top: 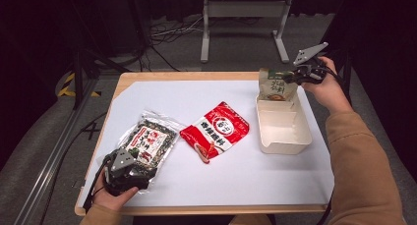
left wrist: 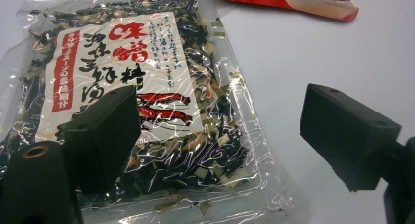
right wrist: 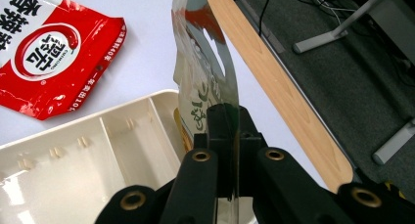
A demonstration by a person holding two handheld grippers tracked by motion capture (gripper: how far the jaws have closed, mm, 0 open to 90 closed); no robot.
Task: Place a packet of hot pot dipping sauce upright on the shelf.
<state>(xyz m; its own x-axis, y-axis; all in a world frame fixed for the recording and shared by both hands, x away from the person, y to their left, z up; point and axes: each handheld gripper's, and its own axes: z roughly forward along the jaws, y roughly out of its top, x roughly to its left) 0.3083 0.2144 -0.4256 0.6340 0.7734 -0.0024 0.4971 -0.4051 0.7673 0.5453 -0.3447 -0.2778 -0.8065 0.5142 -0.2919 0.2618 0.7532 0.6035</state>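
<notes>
Now: right gripper (top: 291,76) clamped on top edge of upright pouch (top: 275,85) | pouch hangs over far end of white tray (top: 285,136), long axis vertical | left gripper (left wrist: 215,131) jaws apart above seaweed packet (left wrist: 127,101)

We see tan-orange sleeves (top: 361,171) on both forearms, black blocky grippers with brass-ringed screw holes (right wrist: 201,156), a grey three-cornered plate (top: 310,52) topping each, and black cable (top: 96,183) trailing.
</notes>
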